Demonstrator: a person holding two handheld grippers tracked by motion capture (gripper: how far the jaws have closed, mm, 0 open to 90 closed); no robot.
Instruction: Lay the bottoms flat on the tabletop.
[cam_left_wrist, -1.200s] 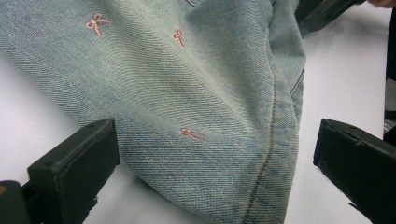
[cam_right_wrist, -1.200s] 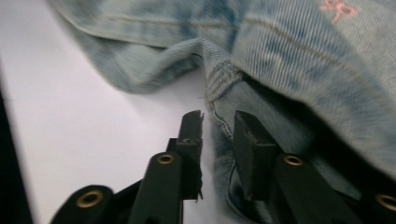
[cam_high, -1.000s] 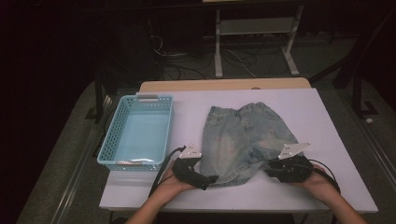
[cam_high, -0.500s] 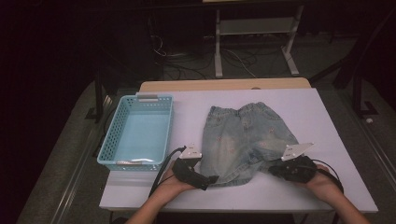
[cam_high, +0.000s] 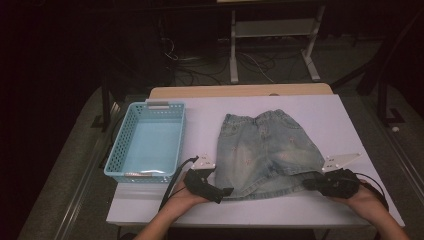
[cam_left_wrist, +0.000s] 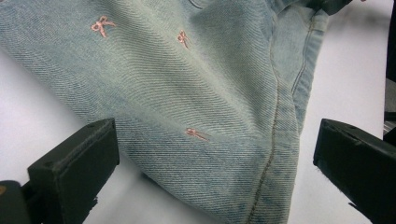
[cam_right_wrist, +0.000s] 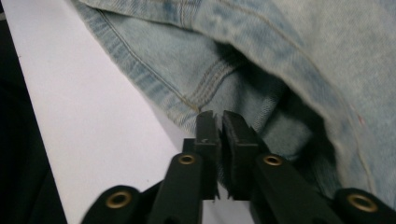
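Observation:
Pale denim shorts (cam_high: 267, 145) with small pink bows lie flat on the white table (cam_high: 325, 115), waistband away from me. My left gripper (cam_high: 222, 192) sits at the near left hem. In the left gripper view the left gripper (cam_left_wrist: 215, 154) stands wide open, with the shorts (cam_left_wrist: 196, 84) lying loose between its jaws. My right gripper (cam_high: 306, 184) is at the near right hem. In the right gripper view my right gripper (cam_right_wrist: 215, 116) is nearly shut, with the hem of the shorts (cam_right_wrist: 280, 56) running in at its tips. Its jaws have just eased open by a thin slit.
A light blue plastic basket (cam_high: 150, 107) stands on the table's left side, beside the shorts. The table's near edge runs just under both hands. Beyond the far edge are a dark floor, cables and a metal stand (cam_high: 272, 35).
My right gripper has moved to the right and its jaws have come together at the hem, which now reaches farther right. The left gripper has stayed where it was.

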